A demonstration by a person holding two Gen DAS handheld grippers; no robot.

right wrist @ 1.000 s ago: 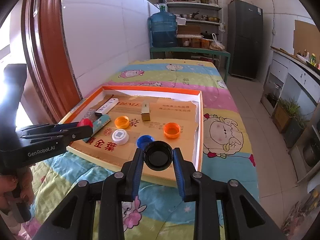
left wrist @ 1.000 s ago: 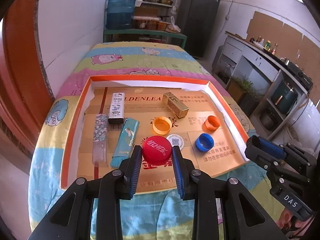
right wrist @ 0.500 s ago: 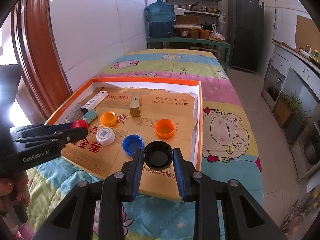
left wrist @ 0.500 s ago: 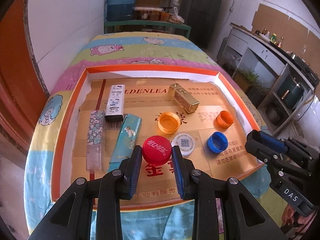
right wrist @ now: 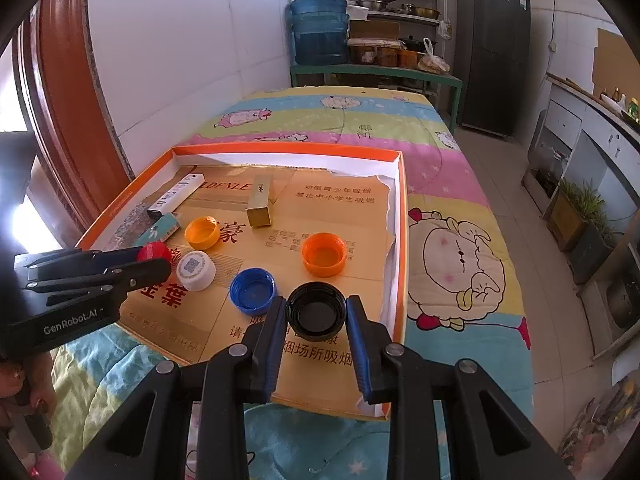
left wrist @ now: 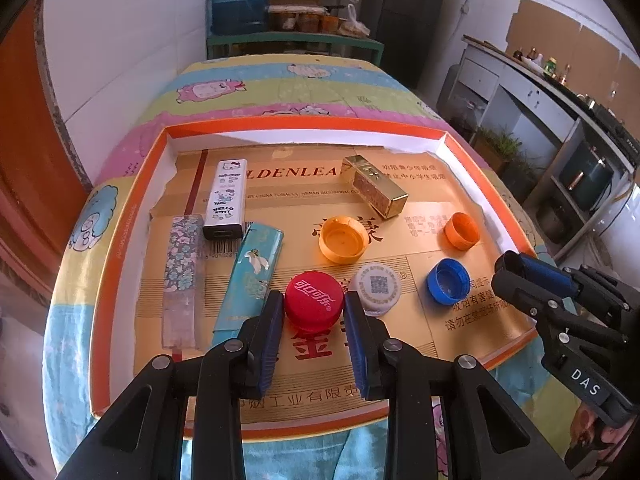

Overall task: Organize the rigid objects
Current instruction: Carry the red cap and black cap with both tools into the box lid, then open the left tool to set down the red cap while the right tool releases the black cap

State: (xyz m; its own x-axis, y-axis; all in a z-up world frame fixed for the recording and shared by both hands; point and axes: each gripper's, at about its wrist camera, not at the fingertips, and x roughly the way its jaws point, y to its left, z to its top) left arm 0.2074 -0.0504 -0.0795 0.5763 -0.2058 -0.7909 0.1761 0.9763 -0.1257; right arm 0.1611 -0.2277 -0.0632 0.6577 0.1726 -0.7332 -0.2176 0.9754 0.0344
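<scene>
A red bottle cap (left wrist: 314, 300) with white lettering sits clamped between the blue pads of my left gripper (left wrist: 314, 308), low over the front of the orange-rimmed cardboard tray (left wrist: 120, 240). My right gripper (right wrist: 317, 314) is shut on a black cap (right wrist: 317, 311), open side up, above the tray's front right part. Loose in the tray lie a white cap (left wrist: 376, 286), a blue cap (left wrist: 447, 280), a yellow-orange cap (left wrist: 343, 238), an orange cap (left wrist: 462, 230), a gold box (left wrist: 376, 190), a white lighter (left wrist: 226, 198), a teal lighter (left wrist: 250, 276) and a floral lighter (left wrist: 182, 264).
The tray rests on a table under a striped cartoon cloth (right wrist: 360, 120). A red door frame (right wrist: 60, 100) and a white wall run along the left. A blue water jug (right wrist: 318, 28), shelves and a dark fridge (right wrist: 492, 56) stand behind the table; counters line the right.
Both grippers have come forward and down over the tray, each still holding its cap. The tray's objects look larger and nearer than a second ago.
</scene>
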